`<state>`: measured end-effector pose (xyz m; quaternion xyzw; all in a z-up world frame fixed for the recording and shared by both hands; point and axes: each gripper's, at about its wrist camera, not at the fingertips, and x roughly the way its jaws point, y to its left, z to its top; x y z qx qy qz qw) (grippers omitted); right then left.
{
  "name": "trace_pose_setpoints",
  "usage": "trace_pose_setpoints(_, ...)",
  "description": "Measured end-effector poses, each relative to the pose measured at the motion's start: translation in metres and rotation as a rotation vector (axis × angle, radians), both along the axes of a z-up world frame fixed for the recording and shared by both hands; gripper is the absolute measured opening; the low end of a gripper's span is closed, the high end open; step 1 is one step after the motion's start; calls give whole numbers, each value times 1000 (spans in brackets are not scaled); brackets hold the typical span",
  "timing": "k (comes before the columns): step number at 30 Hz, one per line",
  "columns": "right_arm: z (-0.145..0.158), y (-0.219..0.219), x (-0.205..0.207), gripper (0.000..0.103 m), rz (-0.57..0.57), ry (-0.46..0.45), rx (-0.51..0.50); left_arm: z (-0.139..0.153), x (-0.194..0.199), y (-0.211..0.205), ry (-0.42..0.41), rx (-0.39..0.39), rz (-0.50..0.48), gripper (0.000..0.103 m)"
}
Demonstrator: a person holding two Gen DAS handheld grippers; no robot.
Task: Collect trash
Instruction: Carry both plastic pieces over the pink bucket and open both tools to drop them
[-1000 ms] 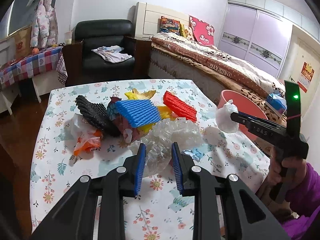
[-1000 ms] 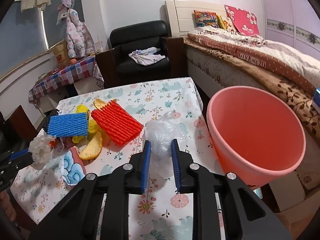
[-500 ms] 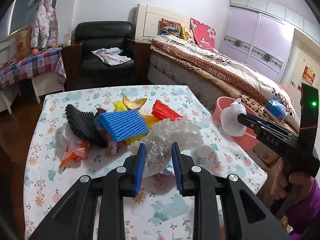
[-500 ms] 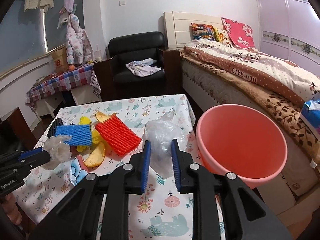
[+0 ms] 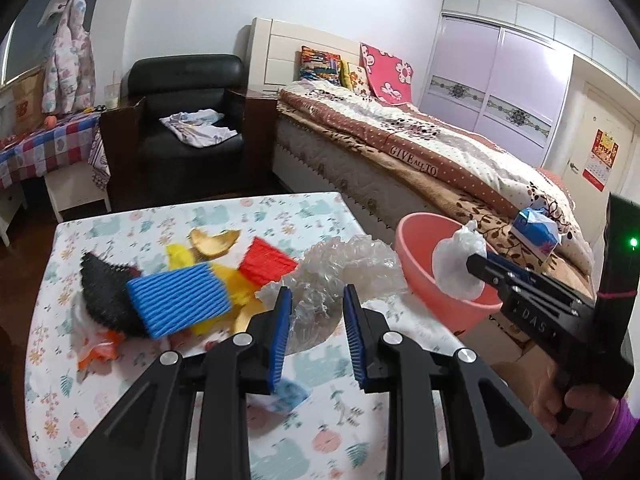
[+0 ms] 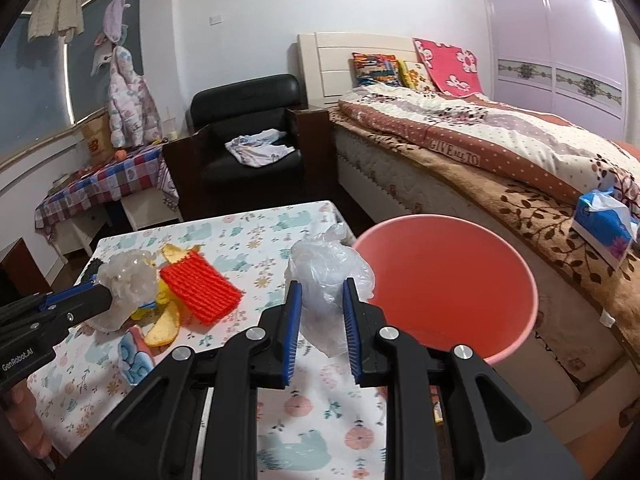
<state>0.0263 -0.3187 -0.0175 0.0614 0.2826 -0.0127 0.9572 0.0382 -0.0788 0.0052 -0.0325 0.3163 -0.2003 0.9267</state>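
My left gripper (image 5: 317,300) is shut on a crumpled clear plastic wrap (image 5: 340,268), held above the floral table (image 5: 120,232). My right gripper (image 6: 322,292) is shut on a thin clear plastic bag (image 6: 328,268), which hangs beside the rim of the pink bucket (image 6: 440,280). In the left wrist view that bag (image 5: 458,268) shows in front of the bucket (image 5: 416,248). On the table lies a pile of trash: a blue foam net (image 5: 180,304), a red foam net (image 5: 268,264), a black foam net (image 5: 102,292), a banana peel (image 5: 214,240) and an orange bag (image 5: 98,354).
The bucket stands off the table's right edge, between the table and the bed (image 6: 500,152). A blue tissue pack (image 6: 604,228) lies on the bed. A black armchair (image 5: 188,120) stands behind the table and a checked side table (image 5: 36,152) at the far left.
Both grippers have risen and drawn back from the table, each keeping its plastic. The right gripper's bag has come nearer the bucket's mouth. The trash pile has stayed where it was.
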Motion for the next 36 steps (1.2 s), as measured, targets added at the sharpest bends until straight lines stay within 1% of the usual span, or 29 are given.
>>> trace_pose_setpoints(18,-3,-58,0,21,-141,3,23,16,28,-88,-37,25,-93,25)
trace_pose_setpoints(26,-11,-80,6,21,-190,21,22,10,42,-123,-21,41,-126,25)
trace_pose_setpoints(36,-25,-104,13,21,-245,53,24,-6,59,-160,33,46,-169,25)
